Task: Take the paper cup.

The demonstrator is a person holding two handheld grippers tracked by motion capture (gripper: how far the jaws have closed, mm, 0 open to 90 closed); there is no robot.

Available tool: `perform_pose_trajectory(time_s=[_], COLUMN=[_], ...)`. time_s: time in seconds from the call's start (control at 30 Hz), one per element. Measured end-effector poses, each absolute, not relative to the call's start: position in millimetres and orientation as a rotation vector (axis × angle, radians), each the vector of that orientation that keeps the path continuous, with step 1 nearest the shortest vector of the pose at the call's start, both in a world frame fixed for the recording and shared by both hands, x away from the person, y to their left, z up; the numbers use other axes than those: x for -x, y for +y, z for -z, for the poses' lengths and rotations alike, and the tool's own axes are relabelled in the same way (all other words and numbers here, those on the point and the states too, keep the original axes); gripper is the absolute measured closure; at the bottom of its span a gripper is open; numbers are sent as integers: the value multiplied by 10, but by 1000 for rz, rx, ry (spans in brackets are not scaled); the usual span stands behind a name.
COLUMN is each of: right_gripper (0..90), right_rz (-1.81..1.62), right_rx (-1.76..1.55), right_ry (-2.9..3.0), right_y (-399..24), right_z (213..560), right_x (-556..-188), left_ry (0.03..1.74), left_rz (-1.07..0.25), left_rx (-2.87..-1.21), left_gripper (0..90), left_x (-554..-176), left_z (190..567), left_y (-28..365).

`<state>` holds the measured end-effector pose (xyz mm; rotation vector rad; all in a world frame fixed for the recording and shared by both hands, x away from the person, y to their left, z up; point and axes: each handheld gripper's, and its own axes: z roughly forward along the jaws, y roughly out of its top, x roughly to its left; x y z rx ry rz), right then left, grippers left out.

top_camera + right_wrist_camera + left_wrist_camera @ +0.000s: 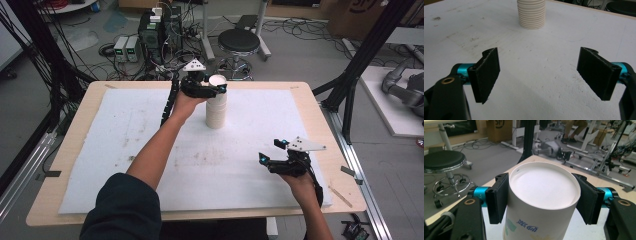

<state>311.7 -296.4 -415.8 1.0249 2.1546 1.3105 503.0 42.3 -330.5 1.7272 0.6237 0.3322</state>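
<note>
A stack of white ribbed paper cups (216, 112) stands upside down on the white mat (125, 150), toward the back middle. My left gripper (216, 86) is at the top of the stack, and its pads press on both sides of the top cup (541, 202), whose recessed base faces up. That cup has blue print on its wall. My right gripper (271, 150) hovers low over the mat at the front right. Its jaws stand wide open with nothing between them (541, 75), pointing toward the cup stack (531, 15) farther off.
The mat covers most of a wooden table (75, 135). Behind the table stand a black stool (239, 42) and electronics boxes with tangled cables (155, 30). Black frame posts (360, 60) rise at the right.
</note>
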Motion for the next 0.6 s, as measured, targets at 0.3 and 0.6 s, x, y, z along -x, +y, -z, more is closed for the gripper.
perform_pose_trajectory(time_s=[0.3, 0.6], right_gripper=[188, 188], right_rz=[-1313, -1323], right_rx=[-1029, -1018], right_ry=[2158, 2147], right_y=[-2958, -2965], right_z=[4150, 4138], right_x=[-3109, -3105], left_ry=[604, 595], left_rz=[-356, -379], left_rx=[-1660, -1543], left_gripper=[346, 349], left_x=[-4968, -4818], left_z=[2977, 2668], left_y=[519, 747])
